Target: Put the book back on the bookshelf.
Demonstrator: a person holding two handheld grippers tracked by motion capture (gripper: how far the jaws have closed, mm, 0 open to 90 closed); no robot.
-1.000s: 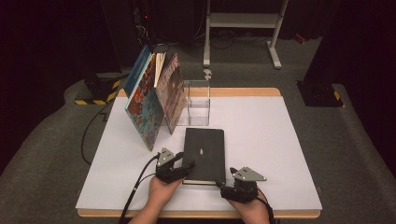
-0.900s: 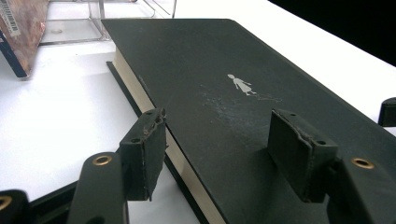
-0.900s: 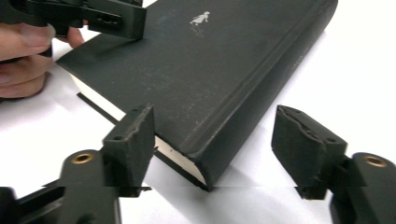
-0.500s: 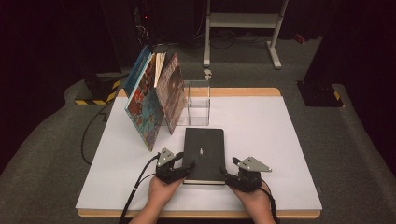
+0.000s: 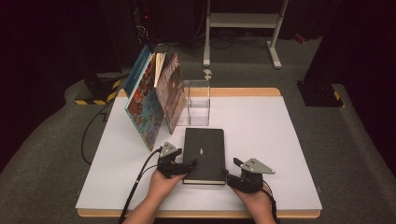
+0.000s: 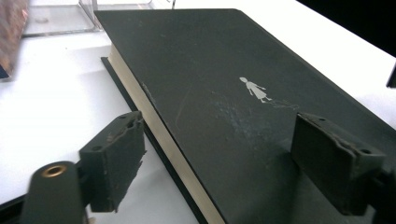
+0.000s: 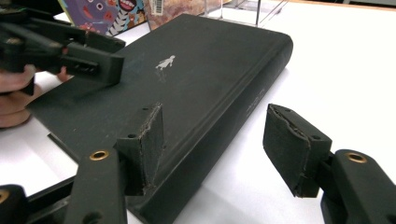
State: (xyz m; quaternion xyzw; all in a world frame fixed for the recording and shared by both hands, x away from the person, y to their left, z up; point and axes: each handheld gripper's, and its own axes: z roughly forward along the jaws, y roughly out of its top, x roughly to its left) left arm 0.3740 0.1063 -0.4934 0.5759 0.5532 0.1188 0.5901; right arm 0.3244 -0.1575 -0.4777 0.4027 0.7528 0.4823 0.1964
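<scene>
We see the black book (image 5: 204, 154) flat at the table's (image 5: 280, 140) six o'clock — left gripper (image 6: 219, 163) and right gripper (image 7: 215, 144) both spread wide (straddling its near corners), grasping nothing.

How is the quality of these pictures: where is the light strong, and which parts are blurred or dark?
High view: the white table is evenly lit, the room behind nearly black, and the whole picture is soft. Left gripper view: the table is overexposed beside the black book; the near jaws are slightly out of focus. Right gripper view: the table is again bright white, with soft shadow under the book's spine.
</scene>
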